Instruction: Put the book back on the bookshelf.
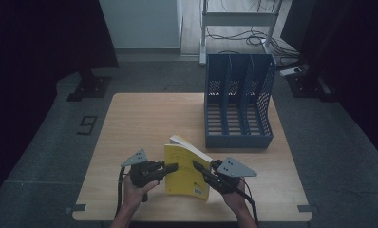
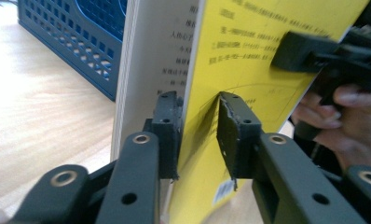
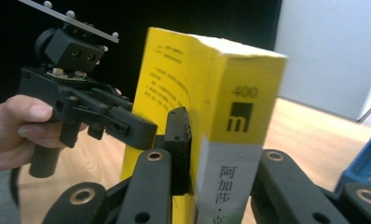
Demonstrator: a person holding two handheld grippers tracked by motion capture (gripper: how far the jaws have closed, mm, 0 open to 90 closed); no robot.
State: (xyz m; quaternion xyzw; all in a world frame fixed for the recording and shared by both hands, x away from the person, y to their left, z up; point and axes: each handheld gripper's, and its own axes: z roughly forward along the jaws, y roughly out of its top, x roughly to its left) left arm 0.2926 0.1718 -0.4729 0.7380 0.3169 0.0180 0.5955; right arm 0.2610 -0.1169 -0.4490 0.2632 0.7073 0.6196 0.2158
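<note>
A thick yellow book [image 1: 184,171] stands on end near the front of the wooden table [image 1: 139,128], between the two hand-held grippers. My right gripper [image 1: 196,165] is shut on the book's spine end [image 3: 239,74], one pad flat on the yellow cover. My left gripper [image 1: 172,167] comes in from the left. Its jaws straddle the yellow cover [image 2: 249,56], which stands a little off the page block [image 2: 146,46]. One pad [image 2: 167,126] lies by the cover's inner side; a gap shows before the other pad, so it is open.
A blue three-slot file holder [image 1: 239,102] stands upright at the table's back right, just behind the book. A hand holds each gripper at the front edge. Cables and a white frame lie on the floor beyond the table.
</note>
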